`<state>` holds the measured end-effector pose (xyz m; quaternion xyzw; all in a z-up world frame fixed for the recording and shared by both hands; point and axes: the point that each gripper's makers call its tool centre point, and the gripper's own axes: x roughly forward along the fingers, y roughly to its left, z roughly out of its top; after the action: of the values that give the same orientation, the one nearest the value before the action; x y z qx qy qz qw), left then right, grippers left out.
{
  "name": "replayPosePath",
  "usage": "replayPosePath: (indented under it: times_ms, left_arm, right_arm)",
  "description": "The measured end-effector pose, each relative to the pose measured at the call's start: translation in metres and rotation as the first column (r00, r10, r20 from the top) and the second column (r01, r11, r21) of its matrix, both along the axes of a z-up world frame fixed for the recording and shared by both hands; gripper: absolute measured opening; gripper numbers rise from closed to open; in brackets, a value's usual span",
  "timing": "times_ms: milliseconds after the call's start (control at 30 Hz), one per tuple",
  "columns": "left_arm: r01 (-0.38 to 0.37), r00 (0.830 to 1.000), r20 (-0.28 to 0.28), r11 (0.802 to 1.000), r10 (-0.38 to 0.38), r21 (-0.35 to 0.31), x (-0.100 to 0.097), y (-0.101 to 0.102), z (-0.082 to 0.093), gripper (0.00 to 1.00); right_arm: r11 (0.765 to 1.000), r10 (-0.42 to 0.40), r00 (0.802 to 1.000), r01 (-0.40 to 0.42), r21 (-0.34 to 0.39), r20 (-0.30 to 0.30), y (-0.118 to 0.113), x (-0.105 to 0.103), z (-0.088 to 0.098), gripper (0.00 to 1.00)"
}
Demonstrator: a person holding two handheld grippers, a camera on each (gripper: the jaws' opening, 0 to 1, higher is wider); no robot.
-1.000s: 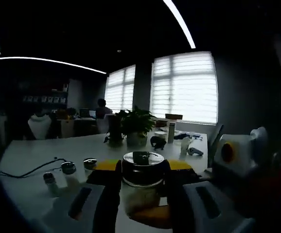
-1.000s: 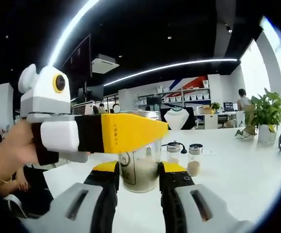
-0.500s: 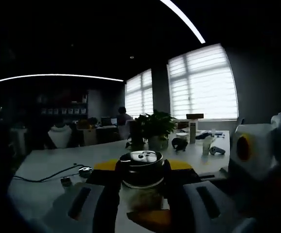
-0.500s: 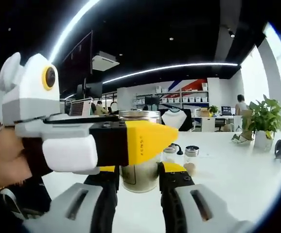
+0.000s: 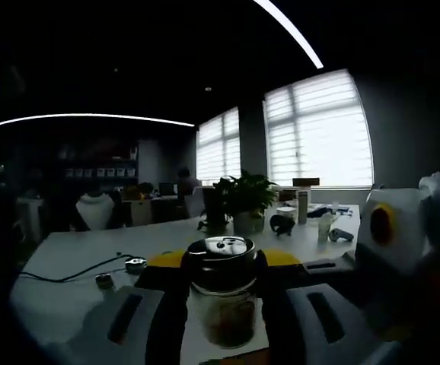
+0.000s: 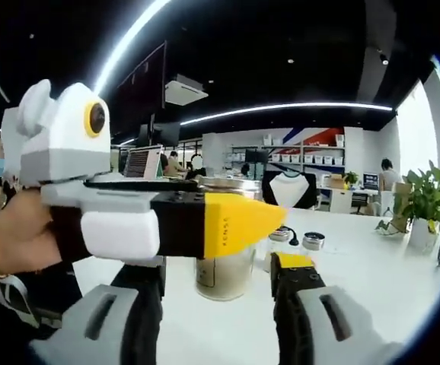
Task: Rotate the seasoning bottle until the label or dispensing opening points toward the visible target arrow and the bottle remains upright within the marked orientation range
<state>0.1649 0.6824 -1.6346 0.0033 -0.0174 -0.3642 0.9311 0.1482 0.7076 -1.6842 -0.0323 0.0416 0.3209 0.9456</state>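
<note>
Seasoning bottle stands upright on the white tabletop, its metal lid level. The left gripper has its fingers clenched on the bottle's sides. The right gripper has its fingers released, standing apart from the glass on either side. Two small shakers sit just beyond, beside a black cable. A potted plant stands far across the tabletop.

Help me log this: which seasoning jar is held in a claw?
The large steel-lidded jar, clamped by the left claw; the two small jars stand free behind.
</note>
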Motion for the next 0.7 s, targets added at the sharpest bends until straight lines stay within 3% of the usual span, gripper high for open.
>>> replayPosePath:
  times_ms: [67,167,300,700]
  left_arm:
    - [-0.005,1.000,0.010,1.000,0.005,-0.014,0.001,0.003,0.002,0.37]
    - [-0.017,1.000,0.019,1.000,0.017,0.000,0.002,0.006,0.003,0.37]
    - [-0.036,0.999,0.024,0.999,0.036,0.001,0.006,0.014,0.004,0.37]
    - [-0.105,0.994,0.014,0.995,0.105,0.000,0.016,0.043,-0.005,0.37]
  right_arm:
    - [1.000,0.001,1.000,-0.001,0.010,-0.008,0.001,0.002,-0.002,0.70]
    - [1.000,0.012,1.000,-0.012,0.018,-0.018,0.003,0.000,-0.004,0.71]
    - [1.000,0.014,1.000,-0.013,0.026,-0.026,0.002,0.000,-0.005,0.81]
    - [1.000,-0.017,0.998,0.018,0.017,-0.054,-0.012,0.002,-0.012,0.81]
